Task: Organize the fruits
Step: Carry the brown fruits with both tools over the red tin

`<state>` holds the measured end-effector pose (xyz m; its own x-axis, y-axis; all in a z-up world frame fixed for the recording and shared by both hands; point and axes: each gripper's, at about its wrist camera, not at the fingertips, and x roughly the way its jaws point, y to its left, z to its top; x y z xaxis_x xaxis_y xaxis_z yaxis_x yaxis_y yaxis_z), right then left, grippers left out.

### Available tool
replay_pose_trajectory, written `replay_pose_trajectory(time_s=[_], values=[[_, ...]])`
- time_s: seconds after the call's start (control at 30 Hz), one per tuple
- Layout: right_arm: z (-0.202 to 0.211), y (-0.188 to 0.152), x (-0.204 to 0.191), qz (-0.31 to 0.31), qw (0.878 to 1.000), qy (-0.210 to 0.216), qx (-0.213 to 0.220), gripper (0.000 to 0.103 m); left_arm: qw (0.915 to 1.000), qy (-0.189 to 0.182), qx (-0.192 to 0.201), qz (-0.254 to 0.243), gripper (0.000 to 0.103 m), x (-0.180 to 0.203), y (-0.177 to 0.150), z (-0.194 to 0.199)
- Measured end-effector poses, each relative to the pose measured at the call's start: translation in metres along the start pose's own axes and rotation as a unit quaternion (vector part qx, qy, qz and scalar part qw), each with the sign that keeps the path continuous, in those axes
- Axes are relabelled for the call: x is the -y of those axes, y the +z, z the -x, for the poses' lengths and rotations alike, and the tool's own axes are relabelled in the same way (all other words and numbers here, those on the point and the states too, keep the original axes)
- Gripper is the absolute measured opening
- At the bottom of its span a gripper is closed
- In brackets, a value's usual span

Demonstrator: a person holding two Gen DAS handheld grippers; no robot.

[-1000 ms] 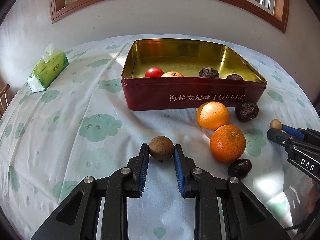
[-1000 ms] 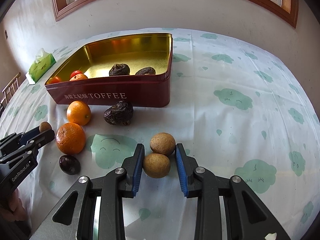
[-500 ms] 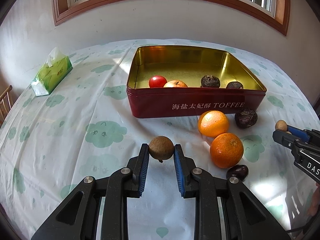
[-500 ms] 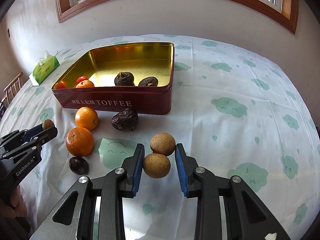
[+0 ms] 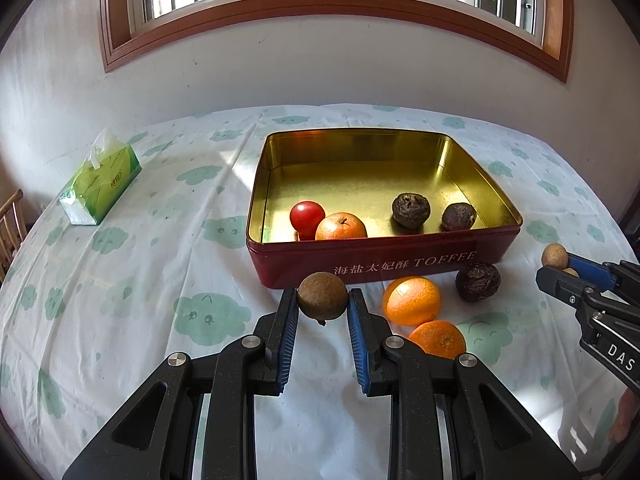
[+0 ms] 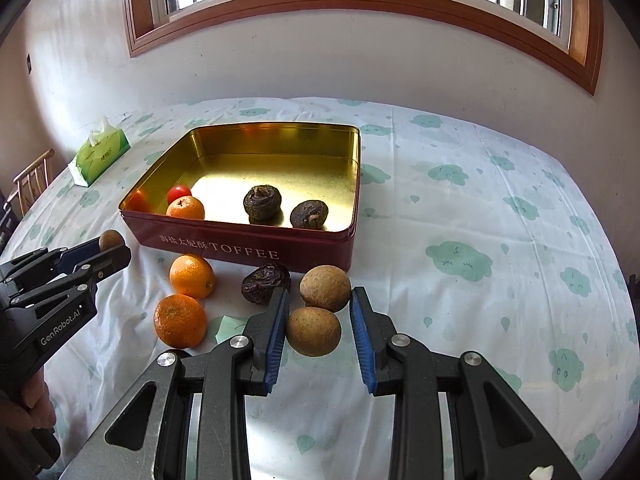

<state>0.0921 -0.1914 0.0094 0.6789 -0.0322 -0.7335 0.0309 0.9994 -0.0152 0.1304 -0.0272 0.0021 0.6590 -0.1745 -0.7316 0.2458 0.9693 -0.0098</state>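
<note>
Brown fruit (image 5: 322,296) pinched in left hand-held gripper (image 5: 322,312), before toffee tin (image 5: 400,264); right hand-held gripper (image 6: 318,332) clamps second brown fruit (image 6: 313,331), third (image 6: 325,288) touching it, tinward.

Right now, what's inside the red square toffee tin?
In the red square toffee tin: a red tomato, an orange fruit and two dark wrinkled fruits. Its near wall hides the floor right behind it.

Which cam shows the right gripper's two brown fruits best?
Right wrist: both brown fruits sit large and centred between the right gripper's pads. Left wrist shows them only small at the frame's right edge, the nearer one mostly hidden behind a finger.
</note>
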Motion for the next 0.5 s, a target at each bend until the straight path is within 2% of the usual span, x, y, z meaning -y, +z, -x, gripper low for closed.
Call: replay_pose_trajectory(time_s=[0.5], values=[[-0.005,0.026,0.001,0.002,1.0,-0.001,0.019,0.029,0.9998,0.0,0.017,0.007,0.026,-0.008,0.03,-0.005]])
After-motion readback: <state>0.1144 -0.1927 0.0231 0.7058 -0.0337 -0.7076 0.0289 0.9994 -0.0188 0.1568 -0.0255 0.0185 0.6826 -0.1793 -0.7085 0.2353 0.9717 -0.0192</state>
